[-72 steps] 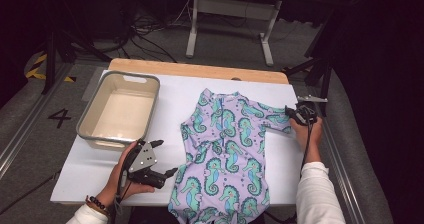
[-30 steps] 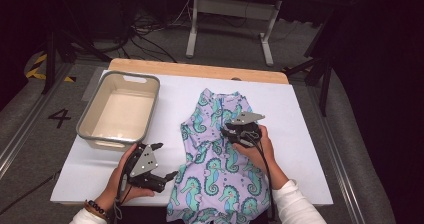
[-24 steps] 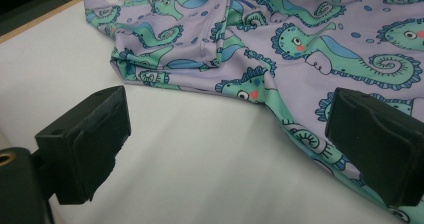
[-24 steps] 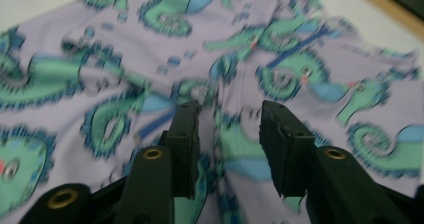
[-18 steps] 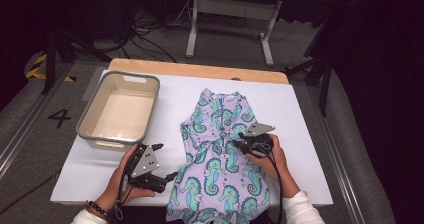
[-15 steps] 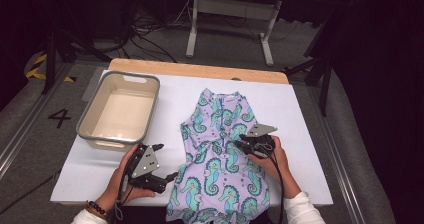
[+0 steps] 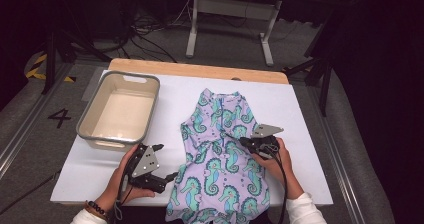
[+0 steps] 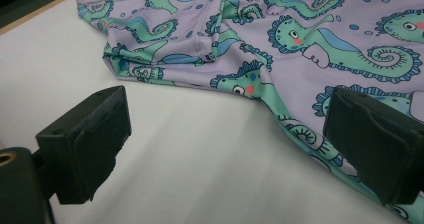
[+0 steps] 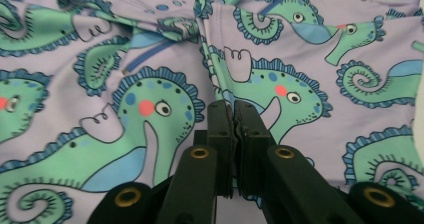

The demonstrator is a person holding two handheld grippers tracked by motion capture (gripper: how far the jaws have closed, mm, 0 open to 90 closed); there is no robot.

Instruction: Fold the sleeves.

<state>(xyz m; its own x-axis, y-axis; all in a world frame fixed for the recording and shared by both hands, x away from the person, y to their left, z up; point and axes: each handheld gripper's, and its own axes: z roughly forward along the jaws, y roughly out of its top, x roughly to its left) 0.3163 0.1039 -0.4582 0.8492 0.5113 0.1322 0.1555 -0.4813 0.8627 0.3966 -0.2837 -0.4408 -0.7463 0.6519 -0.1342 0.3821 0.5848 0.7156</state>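
Now your right gripper (image 7: 243, 142) rests on seahorse-print garment (image 7: 220, 159) mid-table, jaws just closed together, no fabric visibly pinched. Your left gripper (image 7: 165, 161) sits at garment's left hem, jaws released.

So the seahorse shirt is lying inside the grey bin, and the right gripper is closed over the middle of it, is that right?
Not quite. The seahorse shirt lies flat on the white table, beside the grey bin, which the high view shows with nothing in it. The rest holds: the right gripper is closed over the middle of the shirt, its jaws having just come together.
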